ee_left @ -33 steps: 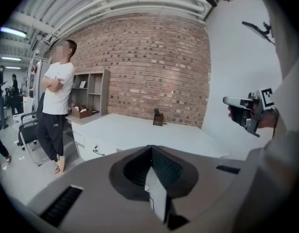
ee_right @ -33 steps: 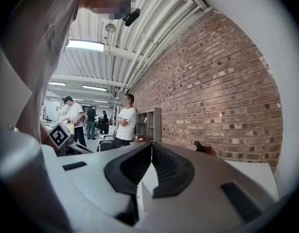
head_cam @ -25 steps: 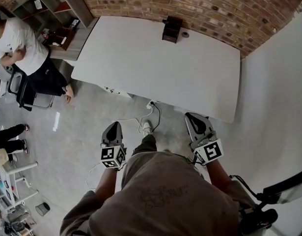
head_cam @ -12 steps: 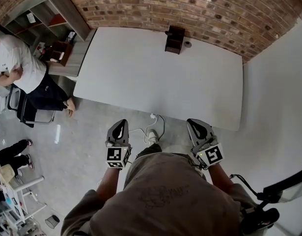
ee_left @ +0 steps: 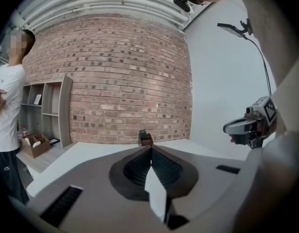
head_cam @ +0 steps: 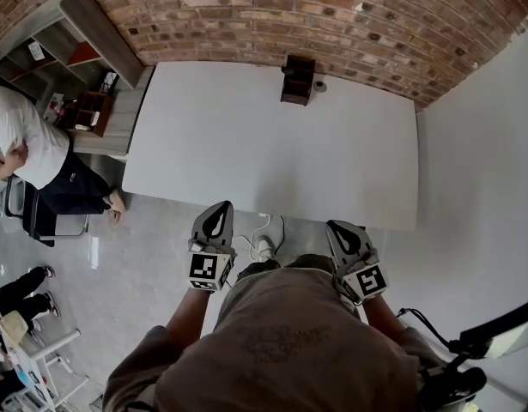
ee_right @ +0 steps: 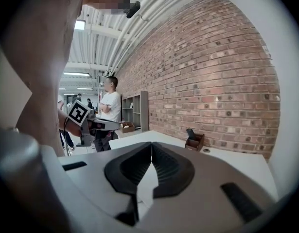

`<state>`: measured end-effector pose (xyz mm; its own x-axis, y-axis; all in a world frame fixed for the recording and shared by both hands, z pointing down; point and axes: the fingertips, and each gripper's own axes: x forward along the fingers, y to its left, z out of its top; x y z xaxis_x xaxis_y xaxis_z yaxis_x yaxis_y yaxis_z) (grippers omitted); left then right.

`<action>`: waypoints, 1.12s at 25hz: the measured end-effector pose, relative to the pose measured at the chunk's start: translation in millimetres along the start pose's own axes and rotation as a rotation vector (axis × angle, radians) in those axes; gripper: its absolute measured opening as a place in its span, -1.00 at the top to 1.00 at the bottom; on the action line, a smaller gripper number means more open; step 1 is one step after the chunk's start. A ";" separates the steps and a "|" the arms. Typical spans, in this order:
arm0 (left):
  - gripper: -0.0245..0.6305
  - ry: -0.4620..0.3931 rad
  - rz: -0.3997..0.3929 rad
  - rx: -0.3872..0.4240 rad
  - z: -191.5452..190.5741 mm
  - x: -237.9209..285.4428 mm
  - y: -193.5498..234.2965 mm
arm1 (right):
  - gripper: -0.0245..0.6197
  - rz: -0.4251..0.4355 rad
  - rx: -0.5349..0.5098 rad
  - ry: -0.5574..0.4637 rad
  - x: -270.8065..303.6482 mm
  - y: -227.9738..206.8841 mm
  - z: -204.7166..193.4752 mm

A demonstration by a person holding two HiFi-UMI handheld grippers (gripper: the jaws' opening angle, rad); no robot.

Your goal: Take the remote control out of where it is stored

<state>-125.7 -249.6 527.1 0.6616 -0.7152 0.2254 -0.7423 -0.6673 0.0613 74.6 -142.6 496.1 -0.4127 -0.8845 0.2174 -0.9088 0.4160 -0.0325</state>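
Note:
A dark wooden holder [head_cam: 298, 77] stands at the far edge of the white table [head_cam: 272, 153], against the brick wall. A dark remote control [ee_right: 189, 133] sticks up out of it; in the left gripper view the holder [ee_left: 145, 139] shows small and straight ahead. My left gripper [head_cam: 217, 214] is shut and empty, held at the table's near edge. Level with it on the right, my right gripper [head_cam: 343, 231] is also shut and empty. Both point toward the table, far short of the holder. Each gripper view shows its own jaws meeting at the tip [ee_left: 150, 148] [ee_right: 151, 144].
A small round object [head_cam: 320, 85] lies right of the holder. A person in a white shirt [head_cam: 19, 144] stands left of the table beside wooden shelves [head_cam: 79, 37]. A white wall [head_cam: 478, 170] borders the right side. A cable [head_cam: 265, 227] lies on the floor under the near edge.
Both grippers have come forward to the table's near edge, the left one farther and slightly rightward. Both stayed shut.

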 end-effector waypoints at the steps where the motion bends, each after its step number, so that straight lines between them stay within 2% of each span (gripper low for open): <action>1: 0.89 -0.009 -0.017 0.003 4.1 4.7 -2.7 | 0.89 -0.011 0.000 0.000 -0.8 -2.2 0.3; 4: 0.89 -0.039 -0.053 0.009 15.8 16.0 -10.8 | 0.89 -0.043 0.006 -0.005 -6.3 -10.6 0.9; 8: 0.89 -0.052 -0.051 -0.015 24.2 22.0 -18.5 | 0.89 -0.066 0.025 -0.002 -15.9 -23.4 -0.9; 12: 0.89 -0.046 -0.035 -0.026 28.1 24.9 -22.5 | 0.89 -0.038 0.019 0.017 -13.1 -32.3 -2.2; 18: 0.89 -0.094 0.003 -0.048 46.3 31.5 -29.7 | 0.89 -0.024 0.008 -0.038 -10.7 -46.6 8.5; 23: 0.89 -0.088 0.047 -0.062 49.9 37.4 -24.6 | 0.89 -0.028 0.017 -0.044 -15.4 -57.8 9.7; 28: 0.89 -0.062 0.053 -0.057 45.5 38.0 -25.4 | 0.89 -0.017 0.020 -0.046 -13.5 -63.1 9.6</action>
<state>-76.9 -269.3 489.8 0.6253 -0.7618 0.1696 -0.7801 -0.6165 0.1066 136.9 -159.0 485.8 -0.3990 -0.9005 0.1729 -0.9166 0.3968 -0.0485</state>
